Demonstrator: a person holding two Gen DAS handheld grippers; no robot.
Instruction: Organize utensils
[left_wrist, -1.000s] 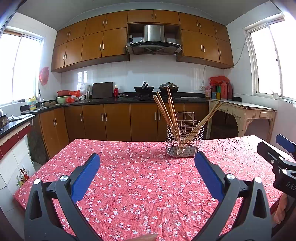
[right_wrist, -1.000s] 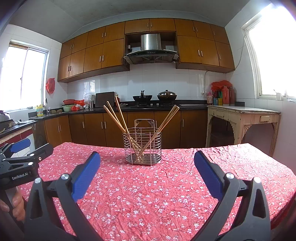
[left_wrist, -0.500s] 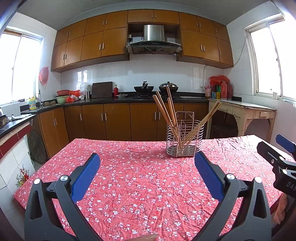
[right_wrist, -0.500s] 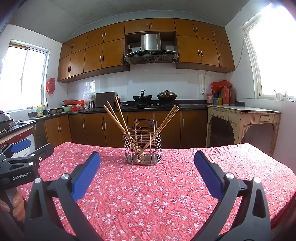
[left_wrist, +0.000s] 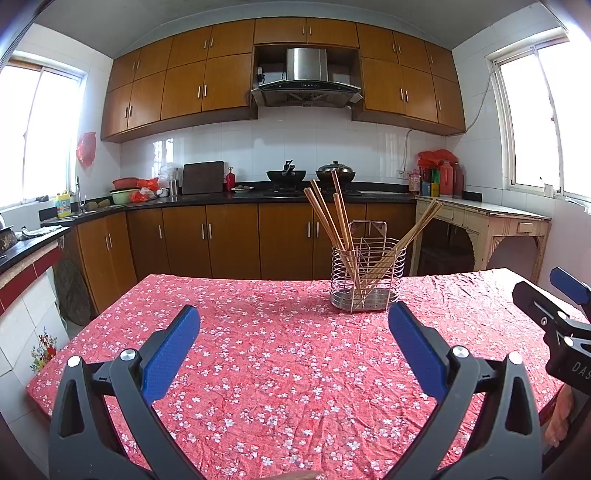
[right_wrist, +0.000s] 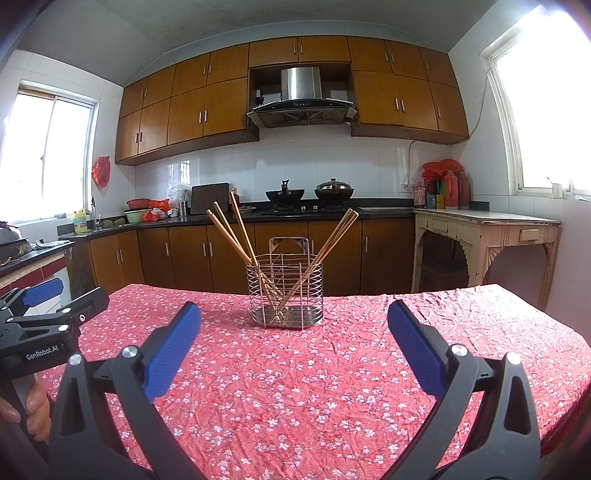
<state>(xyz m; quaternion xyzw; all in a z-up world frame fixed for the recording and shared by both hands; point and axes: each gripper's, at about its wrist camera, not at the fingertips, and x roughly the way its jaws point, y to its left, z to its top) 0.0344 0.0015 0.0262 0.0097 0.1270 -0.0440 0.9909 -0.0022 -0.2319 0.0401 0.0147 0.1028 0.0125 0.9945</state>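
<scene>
Where a table (right_wrist: 480, 332) draped in red floral cloth fills the lower half of both views, a wire utensil holder (right_wrist: 284, 291) stands upright toward its far side, well ahead of both grippers. Wooden chopsticks (right_wrist: 236, 236) stand in it, fanning up to left and right. From the right gripper (right_wrist: 293, 343) the holder lies almost dead ahead; from the left gripper (left_wrist: 293, 345) it sits ahead and to the right. Both grippers hover with jaws spread wide, holding nothing. Judging by alignment, the right one looks better placed to reach the chopsticks.
</scene>
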